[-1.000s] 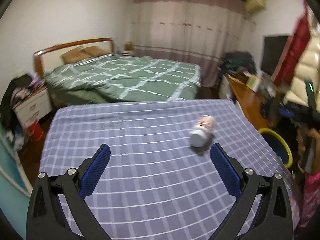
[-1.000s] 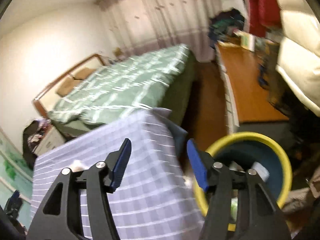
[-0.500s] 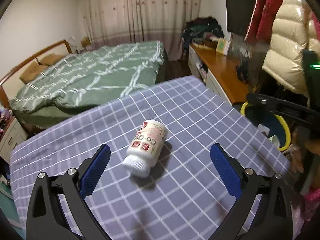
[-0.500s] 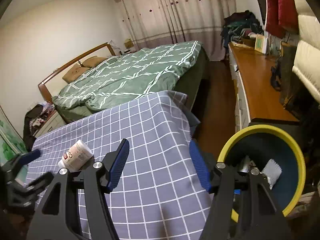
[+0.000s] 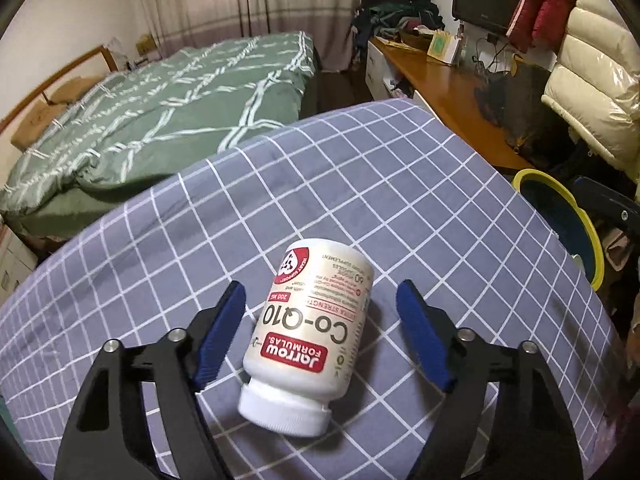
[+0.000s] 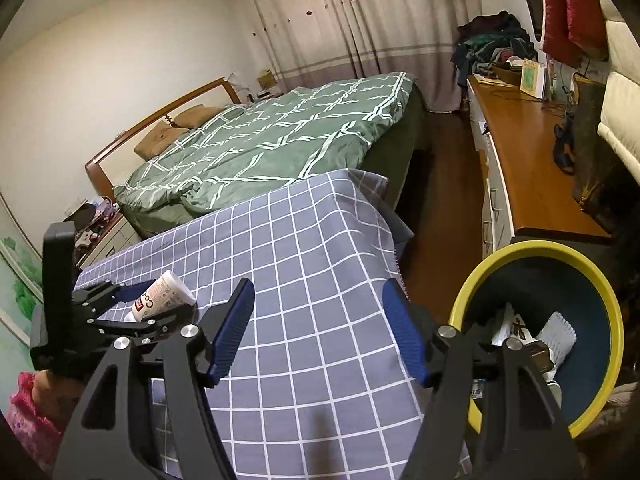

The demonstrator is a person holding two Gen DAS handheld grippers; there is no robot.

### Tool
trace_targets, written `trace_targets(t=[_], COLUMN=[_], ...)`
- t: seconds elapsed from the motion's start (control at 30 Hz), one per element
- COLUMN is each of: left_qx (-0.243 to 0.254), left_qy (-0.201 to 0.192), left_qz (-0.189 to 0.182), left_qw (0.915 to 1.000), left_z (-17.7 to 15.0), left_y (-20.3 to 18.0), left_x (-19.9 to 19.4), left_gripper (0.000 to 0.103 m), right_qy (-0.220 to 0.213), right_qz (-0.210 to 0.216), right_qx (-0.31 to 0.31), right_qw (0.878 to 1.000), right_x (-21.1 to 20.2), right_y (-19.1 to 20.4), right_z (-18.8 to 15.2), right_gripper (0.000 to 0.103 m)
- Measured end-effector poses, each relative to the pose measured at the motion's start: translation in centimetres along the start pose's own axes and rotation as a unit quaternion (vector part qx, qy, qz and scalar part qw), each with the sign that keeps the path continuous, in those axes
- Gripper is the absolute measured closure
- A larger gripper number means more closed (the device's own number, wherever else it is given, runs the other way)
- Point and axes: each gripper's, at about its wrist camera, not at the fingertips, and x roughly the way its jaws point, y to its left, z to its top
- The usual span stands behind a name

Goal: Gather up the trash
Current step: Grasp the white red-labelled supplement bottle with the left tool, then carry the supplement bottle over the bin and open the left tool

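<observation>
A white Co-Q10 supplement bottle [image 5: 310, 326] lies on its side on the grey-blue checked tablecloth [image 5: 360, 200], cap toward me. My left gripper [image 5: 320, 336] is open with the bottle between its blue pads, not touching. In the right wrist view the bottle [image 6: 162, 294] sits at the left, with the left gripper [image 6: 132, 300] around it. My right gripper [image 6: 318, 332] is open and empty over the table's right edge, beside a yellow-rimmed dark bin [image 6: 600, 292] that holds white trash.
The bin [image 5: 576, 216] stands on the floor off the table's right edge. A green bed [image 6: 280, 136] lies beyond the table. A wooden desk [image 6: 532, 160] with bags and coats runs along the right wall.
My left gripper has moved forward until the bottle lies between its pads, and its jaws have narrowed. My right gripper has drawn back a little from the bin; it stays open.
</observation>
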Motion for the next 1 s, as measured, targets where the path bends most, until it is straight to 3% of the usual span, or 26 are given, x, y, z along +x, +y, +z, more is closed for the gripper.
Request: trace_targets(t=[0.37,0.73,1.0], left_qx=[0.003,-0.013,0.001], left_qy=[0.019,0.01,-0.025], left_qz=[-0.008,-0.006,-0.019], left_qw=[0.9998,0.9998,0.9995], left_z=[-0.4,-1.2,-0.9], left_y=[0.4,-0.1,-4.3], left_x=[1.1,-1.5,-6.5], left_gripper=[0.051,0.055,0.055], right_qy=[0.011,-0.004,-0.041], right_qz=[0.002,-0.02,0.0], right_qx=[-0.002,0.016,0.004], right_qw=[1.0,1.0,0.999], right_x=[0.4,-0.4,-4.6], right_y=[0.0,-1.2,-1.1], right_z=[-0.1,0.4,1.3], right_gripper=[0.04,0.04,0.04])
